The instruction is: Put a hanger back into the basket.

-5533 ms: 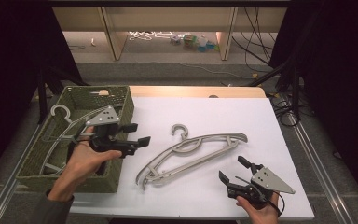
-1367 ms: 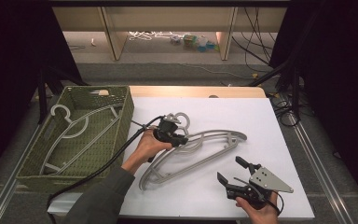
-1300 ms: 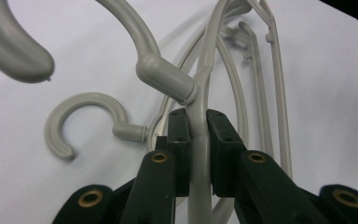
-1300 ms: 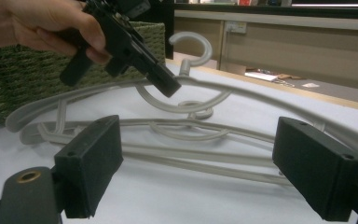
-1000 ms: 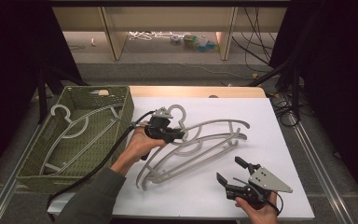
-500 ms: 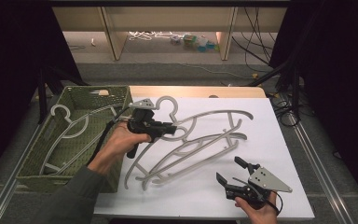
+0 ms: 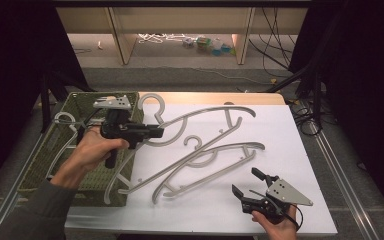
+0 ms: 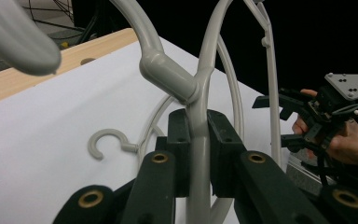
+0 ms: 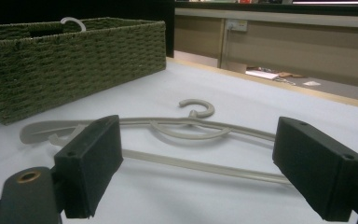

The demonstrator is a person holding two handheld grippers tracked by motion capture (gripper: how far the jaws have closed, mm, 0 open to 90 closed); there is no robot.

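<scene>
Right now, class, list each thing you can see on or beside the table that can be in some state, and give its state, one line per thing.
Left gripper: shut on the lifted hanger.
Right gripper: open, holds nothing.
Lifted hanger: clamped just below its hook, partly over the basket.
Second hanger: flat on the white table, free.
Basket: open-topped, with a hanger inside.

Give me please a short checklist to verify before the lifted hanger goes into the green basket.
1. Grip: left tool is shut on the lifted hanger, just below its hook: ok.
2. Lifted hanger free of the second hanger on the table: cannot tell; they overlap in the high view.
3. Green basket has room: ok by appearance; one hanger lies in it already.
4. Right tool out of the path: ok; it is open, near the table's front edge.
5. Left tool's cable clear of the basket rim: cannot tell.
</scene>
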